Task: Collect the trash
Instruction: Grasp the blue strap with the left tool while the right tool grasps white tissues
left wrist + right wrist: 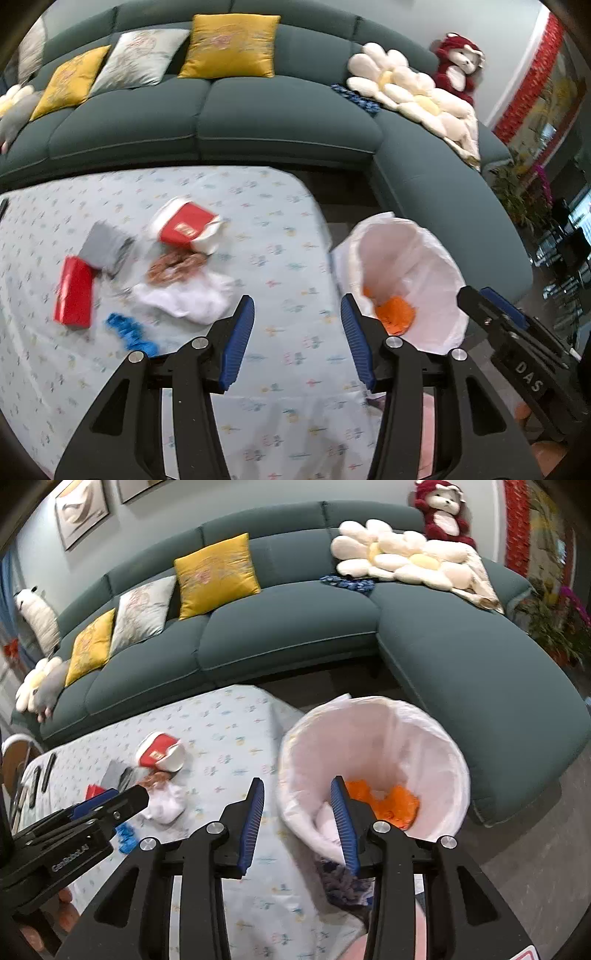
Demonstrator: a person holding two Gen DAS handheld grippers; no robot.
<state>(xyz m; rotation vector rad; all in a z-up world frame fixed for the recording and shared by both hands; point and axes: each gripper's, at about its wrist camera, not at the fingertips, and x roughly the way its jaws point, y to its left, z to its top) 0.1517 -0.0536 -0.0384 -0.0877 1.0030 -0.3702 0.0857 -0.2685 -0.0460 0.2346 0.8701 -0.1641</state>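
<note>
A bin lined with a white bag [424,258] [373,746] stands off the table's right edge, with orange scraps [395,314] [399,801] inside. Trash lies on the tablecloth: a red and white carton [186,227] [160,755], a grey wrapper [105,245], a red box [74,291], a crumpled white tissue [188,299] [166,805], a brown snack bag [175,264] and a blue crumpled piece [129,332]. My left gripper [297,317] is open and empty above the cloth, right of the trash. My right gripper [297,799] is open and empty at the bin's left rim.
The table [288,221] has a light patterned cloth. A dark green sofa [288,122] with yellow and grey cushions curves behind and to the right. Dark remotes [44,771] lie at the table's far left. Floor shows between table and sofa.
</note>
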